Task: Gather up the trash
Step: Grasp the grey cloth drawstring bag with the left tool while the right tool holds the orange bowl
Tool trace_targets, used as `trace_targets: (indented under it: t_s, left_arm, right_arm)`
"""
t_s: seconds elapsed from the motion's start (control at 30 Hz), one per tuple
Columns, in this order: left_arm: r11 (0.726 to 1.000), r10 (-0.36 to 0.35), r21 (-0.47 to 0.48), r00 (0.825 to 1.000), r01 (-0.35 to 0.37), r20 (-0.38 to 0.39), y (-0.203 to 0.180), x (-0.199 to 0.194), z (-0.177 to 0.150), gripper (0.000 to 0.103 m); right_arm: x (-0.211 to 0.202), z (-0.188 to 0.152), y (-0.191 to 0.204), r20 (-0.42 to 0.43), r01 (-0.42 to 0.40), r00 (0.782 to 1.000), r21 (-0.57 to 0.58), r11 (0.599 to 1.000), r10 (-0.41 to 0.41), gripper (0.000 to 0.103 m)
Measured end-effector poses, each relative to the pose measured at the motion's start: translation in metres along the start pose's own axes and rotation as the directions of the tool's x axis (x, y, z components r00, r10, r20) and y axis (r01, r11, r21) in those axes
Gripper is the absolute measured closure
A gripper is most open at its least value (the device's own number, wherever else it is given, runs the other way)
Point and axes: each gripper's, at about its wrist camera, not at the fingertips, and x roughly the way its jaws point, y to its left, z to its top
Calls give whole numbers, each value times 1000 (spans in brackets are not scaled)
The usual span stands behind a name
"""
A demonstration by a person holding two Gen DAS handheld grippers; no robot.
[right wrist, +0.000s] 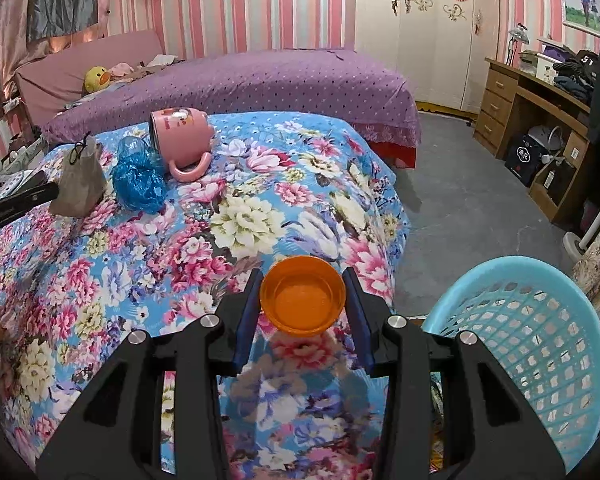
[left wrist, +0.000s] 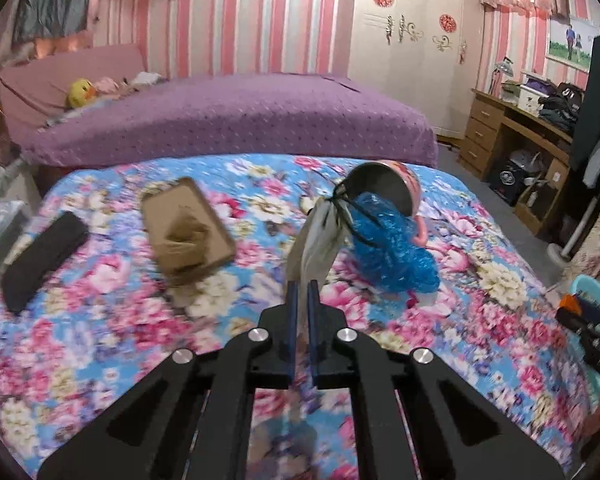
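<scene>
On a floral bedspread (right wrist: 236, 216) in a pink-striped bedroom, a two-handed trash pickup looks to be in mid-course. The right gripper (right wrist: 303, 294) clamps an orange cap (right wrist: 302, 295) between its blue pads, held above the bed's near edge, just left of a blue basket (right wrist: 540, 344) that stands beside the bed. The left gripper (left wrist: 302, 294) is pinched narrow on the bottom edge of a grey pouch (left wrist: 318, 236) with a black drawstring, lifted off the cover close to a crumpled blue wrap (left wrist: 392, 240) and a tipped pink mug (left wrist: 388, 188). Neither piece has reached the basket; what lies inside it is mostly hidden, though a scrap of coloured packaging shows under its rim. Still on the bed are the blue wrap, a brown cardboard tray (left wrist: 188, 228) with torn paper on it, and a flat black case (left wrist: 40, 256); which of these count as trash cannot be told. By this reading, two drops and at least the wrap remain.
</scene>
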Motion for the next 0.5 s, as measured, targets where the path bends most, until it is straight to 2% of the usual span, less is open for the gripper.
trace_targets:
  t_s: [0.27, 0.43, 0.5]
  left_arm:
    - [997, 18, 74, 1000, -18, 8, -16, -9, -7, 98]
    - [999, -10, -33, 999, 8, -44, 7, 1, -7, 97]
    - [999, 5, -31, 998, -7, -64, 11, 7, -10, 97]
  right_arm:
    - [-10, -3, -3, 11, -6, 1000, -13, 1000, 6, 62]
    - [-11, -7, -7, 3, 9, 1000, -22, 1000, -9, 62]
    - [-12, -7, -10, 5, 11, 1000, -11, 1000, -11, 62]
